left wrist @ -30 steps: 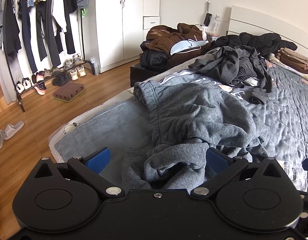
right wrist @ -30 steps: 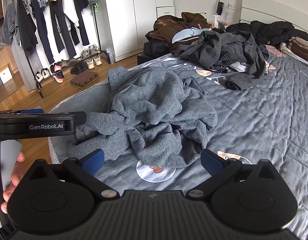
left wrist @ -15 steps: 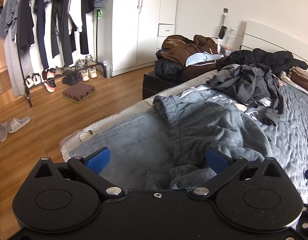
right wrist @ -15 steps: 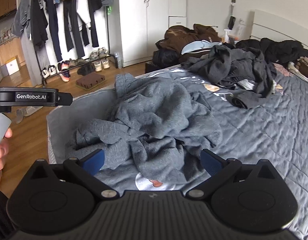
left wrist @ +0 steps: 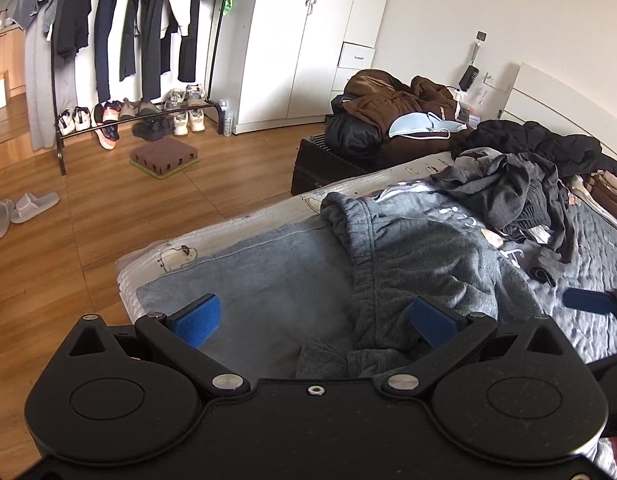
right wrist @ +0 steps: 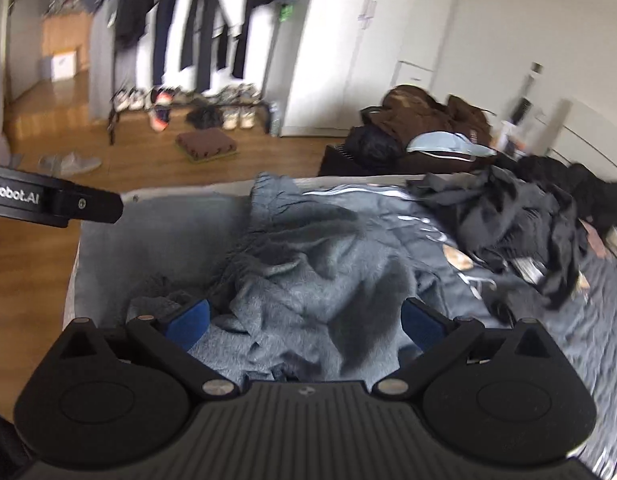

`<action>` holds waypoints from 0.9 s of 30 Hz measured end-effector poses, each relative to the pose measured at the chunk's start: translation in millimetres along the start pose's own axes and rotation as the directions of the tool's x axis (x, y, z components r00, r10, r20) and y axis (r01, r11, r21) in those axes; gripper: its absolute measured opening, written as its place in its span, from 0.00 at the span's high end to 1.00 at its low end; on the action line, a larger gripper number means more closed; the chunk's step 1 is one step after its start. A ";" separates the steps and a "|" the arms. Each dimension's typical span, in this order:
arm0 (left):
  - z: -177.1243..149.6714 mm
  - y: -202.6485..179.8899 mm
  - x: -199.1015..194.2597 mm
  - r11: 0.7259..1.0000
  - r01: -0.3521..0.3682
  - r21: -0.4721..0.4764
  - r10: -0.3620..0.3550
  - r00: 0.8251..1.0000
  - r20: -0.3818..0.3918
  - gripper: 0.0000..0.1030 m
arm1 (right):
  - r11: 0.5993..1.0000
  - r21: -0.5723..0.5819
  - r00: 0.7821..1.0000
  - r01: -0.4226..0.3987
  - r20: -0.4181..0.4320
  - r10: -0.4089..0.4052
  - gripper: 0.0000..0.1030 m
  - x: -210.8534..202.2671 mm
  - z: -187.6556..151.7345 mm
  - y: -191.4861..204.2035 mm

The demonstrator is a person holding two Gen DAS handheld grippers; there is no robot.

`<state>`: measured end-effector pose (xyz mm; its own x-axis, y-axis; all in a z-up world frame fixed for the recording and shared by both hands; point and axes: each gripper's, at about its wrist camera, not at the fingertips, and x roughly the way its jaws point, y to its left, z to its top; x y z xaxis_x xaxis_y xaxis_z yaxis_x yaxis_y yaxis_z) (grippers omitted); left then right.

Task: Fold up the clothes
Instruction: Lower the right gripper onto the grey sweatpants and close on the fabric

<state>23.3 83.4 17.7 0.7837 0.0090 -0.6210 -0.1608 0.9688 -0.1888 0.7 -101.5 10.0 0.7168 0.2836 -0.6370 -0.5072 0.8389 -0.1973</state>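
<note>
Grey fleece garment [left wrist: 420, 264] being seen crumpled in heap on bed [left wrist: 248, 280], near foot-end corner, waistband facing wardrobe side. Left gripper [left wrist: 314, 320] being held wide apart over bedspread, nothing gripped, garment's edge lying between blue pads. Right gripper [right wrist: 304, 322] also being held wide apart, right above same heap, nothing pinched; that view's blurry. Dark clothes pile [left wrist: 520, 188] being left further up bed.

On the bed [left wrist: 268, 300], the sweatpants [left wrist: 420, 264] lie at centre. A clothes pile [left wrist: 520, 192] sits at two o'clock, the shoe rack [left wrist: 140, 120] on the floor at ten o'clock, the wardrobe [left wrist: 308, 40] at twelve.
</note>
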 end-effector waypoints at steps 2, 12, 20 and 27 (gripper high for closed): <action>0.7 2.7 1.9 1.000 0.006 -0.016 -0.006 1.000 -0.008 0.00 | 0.999 -0.046 1.000 -0.021 -0.024 0.020 0.02 12.5 5.7 5.2; 2.9 7.5 6.0 0.998 0.036 -0.053 -0.038 0.999 -0.035 0.00 | 0.984 -0.176 0.993 -0.017 -0.117 -0.004 0.32 70.4 6.5 30.5; 4.1 8.9 6.4 0.996 0.041 -0.075 -0.044 0.998 -0.038 0.00 | 1.000 0.002 0.993 0.004 -0.117 -0.004 0.85 66.5 2.6 6.4; 1.6 -1.6 2.7 0.996 0.075 -0.041 -0.076 0.997 -0.032 0.00 | 0.987 0.160 0.999 0.024 -0.036 -0.019 0.87 11.8 3.1 -26.6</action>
<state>26.6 82.3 17.6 0.7744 -0.0727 -0.6285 -0.1262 0.9557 -0.2660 24.2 -119.0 10.0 0.7087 0.2508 -0.6594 -0.4065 0.9091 -0.0911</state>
